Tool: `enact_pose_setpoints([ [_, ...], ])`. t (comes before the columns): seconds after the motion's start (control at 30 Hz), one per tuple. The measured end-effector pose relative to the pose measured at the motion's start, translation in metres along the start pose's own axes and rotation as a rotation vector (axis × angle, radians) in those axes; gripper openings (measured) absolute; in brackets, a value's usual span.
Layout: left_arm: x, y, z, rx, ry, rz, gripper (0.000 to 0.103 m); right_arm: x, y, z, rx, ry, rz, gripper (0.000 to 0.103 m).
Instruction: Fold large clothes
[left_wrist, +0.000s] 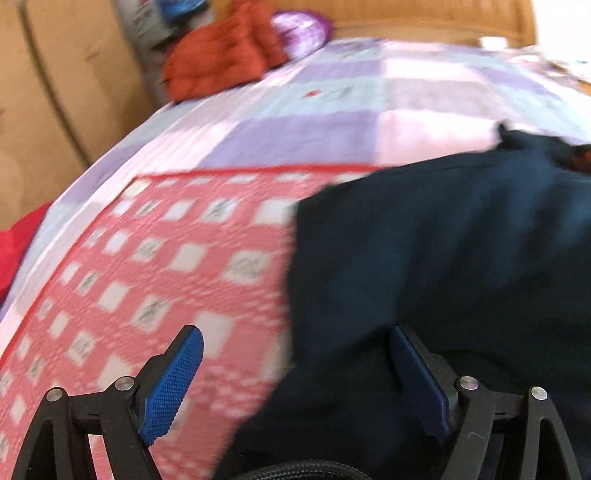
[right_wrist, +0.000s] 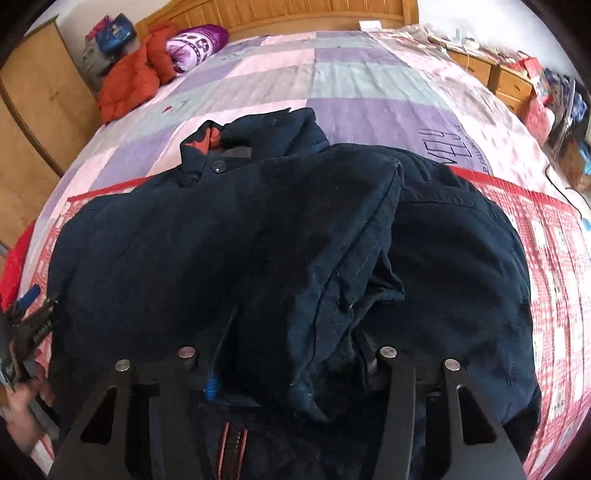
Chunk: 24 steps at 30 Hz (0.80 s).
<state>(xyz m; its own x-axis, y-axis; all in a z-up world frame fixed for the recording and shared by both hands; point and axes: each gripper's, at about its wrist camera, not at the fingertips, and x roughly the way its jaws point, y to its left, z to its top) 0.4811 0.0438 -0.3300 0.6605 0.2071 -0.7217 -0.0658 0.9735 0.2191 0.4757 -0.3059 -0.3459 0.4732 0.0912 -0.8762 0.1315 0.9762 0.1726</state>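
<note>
A big dark blue padded jacket (right_wrist: 229, 236) is being spread out on a pink and white checked quilt (left_wrist: 155, 266) on the bed. One blue sleeve (right_wrist: 343, 236) is being laid across the jacket's middle. The left gripper (left_wrist: 295, 380) is being held wide open over the jacket's edge, and nothing is being held in it. The right gripper (right_wrist: 291, 354) is being pushed into the bunched sleeve cloth, with its fingers mostly hidden, so it cannot be told if the cloth is being squeezed. An orange puffy coat (right_wrist: 129, 85) is being kept near the wooden headboard (right_wrist: 295, 14).
</note>
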Motion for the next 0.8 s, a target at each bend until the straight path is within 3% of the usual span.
enact_pose_setpoints([
  [0.07, 0.005, 0.014, 0.001, -0.039, 0.031, -0.004, 0.085, 0.002, -0.006, 0.0, 0.018, 0.007, 0.002, 0.056],
  [0.17, -0.02, 0.005, 0.006, 0.02, -0.044, -0.035, 0.084, -0.01, -0.027, -0.007, 0.049, -0.016, -0.005, 0.057],
  [0.23, -0.037, -0.006, 0.014, 0.057, -0.106, -0.068, 0.084, -0.029, -0.039, -0.014, 0.03, -0.048, -0.046, 0.066],
  [0.3, -0.052, -0.021, 0.027, 0.094, -0.165, -0.117, 0.084, -0.049, -0.041, -0.015, -0.016, -0.108, -0.147, 0.071],
  [0.37, -0.057, -0.042, 0.042, 0.122, -0.181, -0.157, 0.084, -0.075, -0.031, -0.011, -0.069, -0.223, -0.239, 0.072],
  [0.47, -0.049, -0.073, 0.062, 0.137, -0.167, -0.21, 0.084, -0.083, 0.003, 0.007, -0.143, -0.316, -0.232, 0.072],
  [0.57, -0.032, -0.101, 0.066, 0.202, -0.134, -0.202, 0.084, -0.049, 0.06, 0.021, -0.307, -0.268, -0.154, 0.072],
  [0.63, -0.011, -0.109, 0.058, 0.226, -0.067, -0.188, 0.085, -0.02, 0.075, 0.022, -0.374, -0.198, -0.146, 0.071],
  [0.7, 0.01, -0.097, 0.05, 0.185, -0.018, -0.191, 0.087, 0.009, 0.059, 0.021, -0.361, -0.13, -0.192, 0.071],
  [0.8, 0.021, -0.081, 0.047, 0.128, -0.02, -0.199, 0.1, 0.019, 0.002, 0.028, -0.207, -0.138, -0.192, 0.072],
])
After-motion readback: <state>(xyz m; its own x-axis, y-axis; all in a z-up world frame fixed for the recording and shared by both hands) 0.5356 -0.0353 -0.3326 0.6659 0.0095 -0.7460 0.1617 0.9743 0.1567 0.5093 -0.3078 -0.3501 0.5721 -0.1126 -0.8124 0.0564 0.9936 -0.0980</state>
